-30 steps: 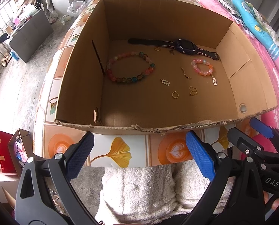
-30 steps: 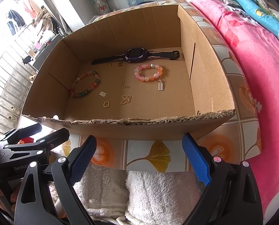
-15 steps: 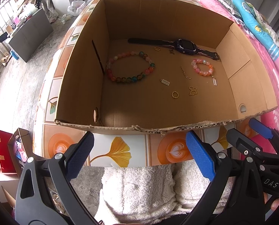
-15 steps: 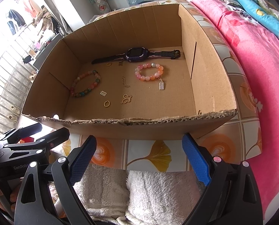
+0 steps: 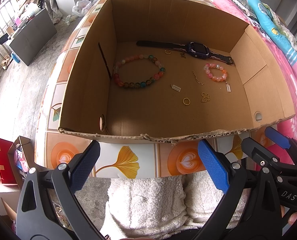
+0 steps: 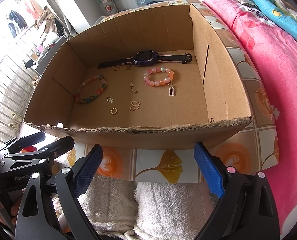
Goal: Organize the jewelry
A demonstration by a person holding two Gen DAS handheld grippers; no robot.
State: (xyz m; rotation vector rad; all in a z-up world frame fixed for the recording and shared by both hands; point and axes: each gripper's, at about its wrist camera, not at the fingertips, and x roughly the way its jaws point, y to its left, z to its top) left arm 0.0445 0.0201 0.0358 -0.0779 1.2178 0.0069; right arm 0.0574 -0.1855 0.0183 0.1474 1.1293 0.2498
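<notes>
1. My left tool (image 5: pixel 148 166) sits low in front of the cardboard box (image 5: pixel 88 76), blue pads spread wide, nothing between them. It's short of the torn near edge, over the tiled bench (image 5: pixel 126 160) and some white fluffy fabric (image 5: pixel 148 204).
2. Far left of the box floor: the big multicolour bead bracelet (image 5: pixel 138 71), lying flat just beside the left wall and its slit.
3. Moving right there's a small gold abacus-looking charm (image 5: pixel 175 88), a gold ring (image 5: pixel 186 101), a short chain (image 5: pixel 197 78) and a butterfly charm (image 5: pixel 205 97), all loose and apart from each other.
4. The dark smartwatch (image 5: pixel 198 50) is stretched along the back wall, with a small ring and tiny charm just in front of its strap.
5. Right of centre: the pink bead bracelet (image 6: pixel 158 77) with a little pendant hanging off its near side.
6. The front part of the box floor is bare cardboard, and so is the strip by the right wall, so plenty of open room there.
7. My right tool (image 6: pixel 148 166) is in the same pose, jaws wide and holding nothing, below the box's ragged front lip.
8. A pink bed cover (image 6: pixel 278 64) runs right alongside the bench on the right, so it's tight on that edge.
</notes>
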